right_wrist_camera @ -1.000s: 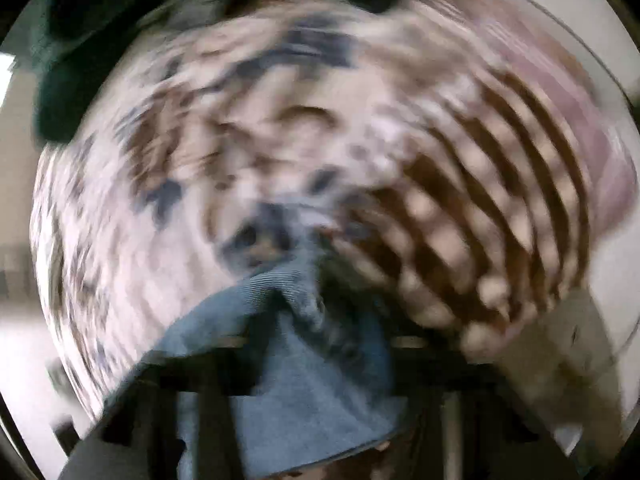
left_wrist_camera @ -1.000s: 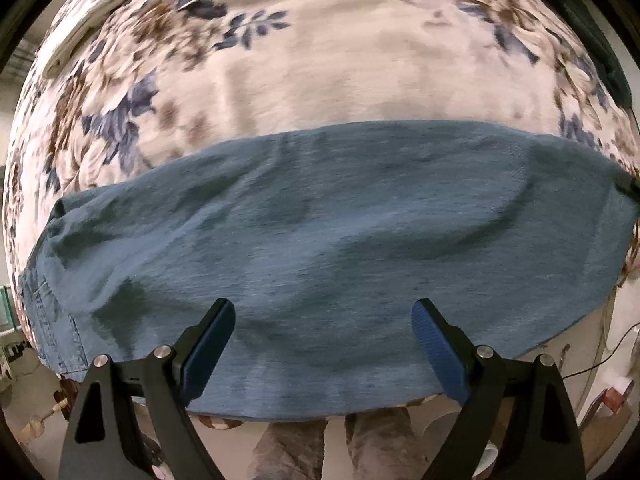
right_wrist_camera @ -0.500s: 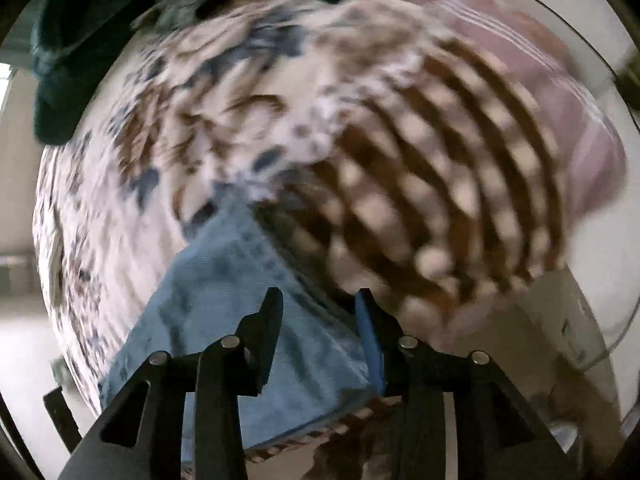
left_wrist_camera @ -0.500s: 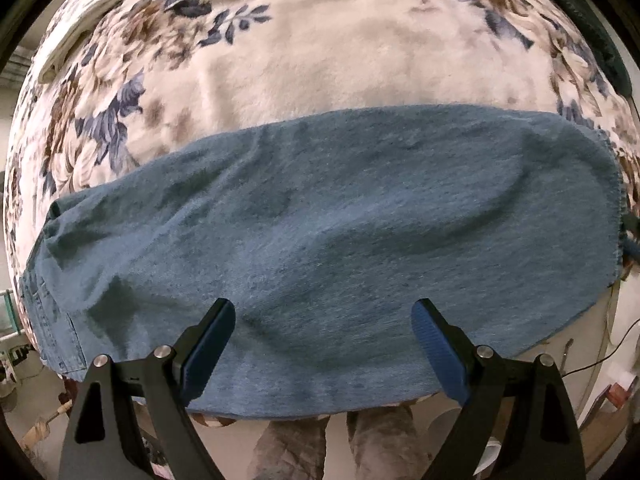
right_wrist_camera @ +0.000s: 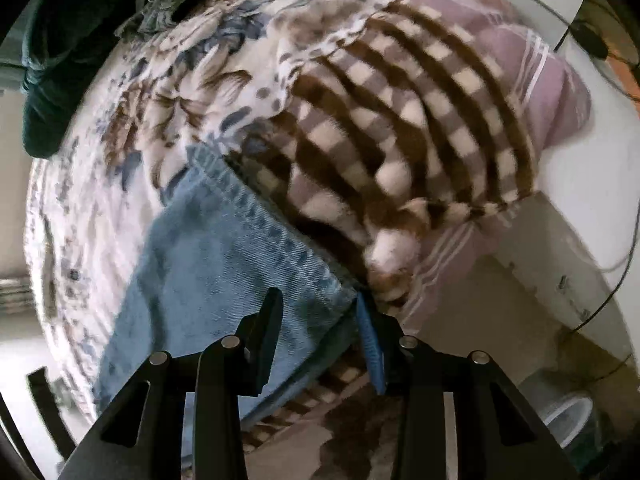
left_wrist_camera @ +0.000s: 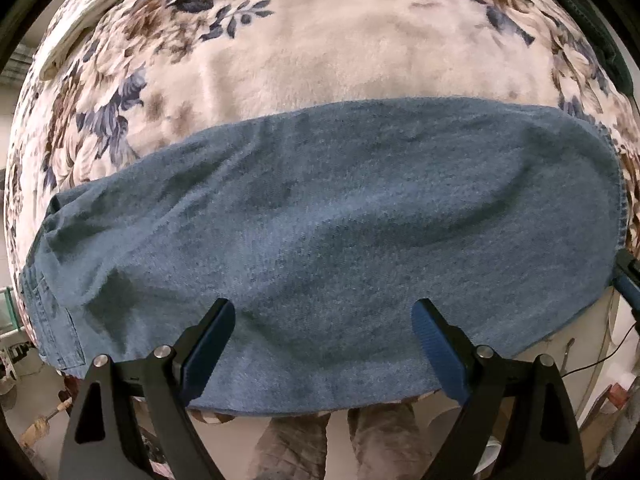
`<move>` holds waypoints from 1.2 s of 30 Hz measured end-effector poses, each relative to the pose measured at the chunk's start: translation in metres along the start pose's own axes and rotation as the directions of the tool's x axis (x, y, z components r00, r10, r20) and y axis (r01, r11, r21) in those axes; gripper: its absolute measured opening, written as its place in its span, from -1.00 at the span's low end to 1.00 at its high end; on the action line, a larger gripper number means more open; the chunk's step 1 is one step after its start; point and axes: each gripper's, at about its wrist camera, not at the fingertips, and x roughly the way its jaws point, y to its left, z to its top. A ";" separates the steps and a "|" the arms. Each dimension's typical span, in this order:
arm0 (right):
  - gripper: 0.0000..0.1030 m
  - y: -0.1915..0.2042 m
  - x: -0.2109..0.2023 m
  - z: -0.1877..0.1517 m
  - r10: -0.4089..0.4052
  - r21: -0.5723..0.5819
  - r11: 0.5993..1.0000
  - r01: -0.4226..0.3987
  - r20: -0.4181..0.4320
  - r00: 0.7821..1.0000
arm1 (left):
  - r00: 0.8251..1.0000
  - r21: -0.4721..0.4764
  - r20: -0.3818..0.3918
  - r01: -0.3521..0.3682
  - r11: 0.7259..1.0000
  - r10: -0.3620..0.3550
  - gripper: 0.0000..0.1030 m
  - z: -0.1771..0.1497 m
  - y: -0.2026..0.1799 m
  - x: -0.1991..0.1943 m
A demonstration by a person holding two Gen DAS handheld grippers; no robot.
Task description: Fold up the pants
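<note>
Blue denim pants (left_wrist_camera: 320, 232) lie flat across a floral blanket (left_wrist_camera: 320, 40), waistband and pocket at the left, leg hem at the right. My left gripper (left_wrist_camera: 324, 312) hangs open above the near edge of the pants, both blue pads clear of the cloth. In the right wrist view the stitched hem of the pants (right_wrist_camera: 248, 208) runs diagonally. Its near corner lies under my right gripper (right_wrist_camera: 320, 304), whose jaws stand partly apart without pressing on the denim. The right gripper's tip (left_wrist_camera: 628, 280) also shows at the right edge of the left wrist view.
A brown checked blanket (right_wrist_camera: 400, 128) and a pink striped sheet (right_wrist_camera: 552, 80) lie just beyond the hem. Dark green clothes (right_wrist_camera: 52, 80) are piled at the far corner. A person's legs (left_wrist_camera: 340, 440) stand at the bed's near edge, and a white wall (right_wrist_camera: 580, 208) is on the right.
My right gripper opened and let go of the leg hem, which now lies flat on the bed. It also shifted sideways towards the hem's near corner. The left gripper stayed put.
</note>
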 end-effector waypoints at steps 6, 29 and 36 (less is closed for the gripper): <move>-0.82 0.002 0.005 -0.002 0.005 0.001 1.000 -0.005 0.009 1.000 | 1.000 -0.005 -0.003 -0.004 1.000 0.003 0.75 -0.006 0.007 0.005; 0.15 0.075 -0.040 -0.046 -0.167 -0.198 0.968 0.153 -0.054 0.985 | 0.990 -0.280 0.067 0.135 0.950 -0.121 0.75 -0.056 0.152 -0.011; 0.15 0.206 0.000 -0.159 -0.068 -0.371 0.928 -0.041 -0.278 0.958 | 0.994 -0.489 0.069 0.105 0.866 -0.082 0.75 -0.140 0.328 0.001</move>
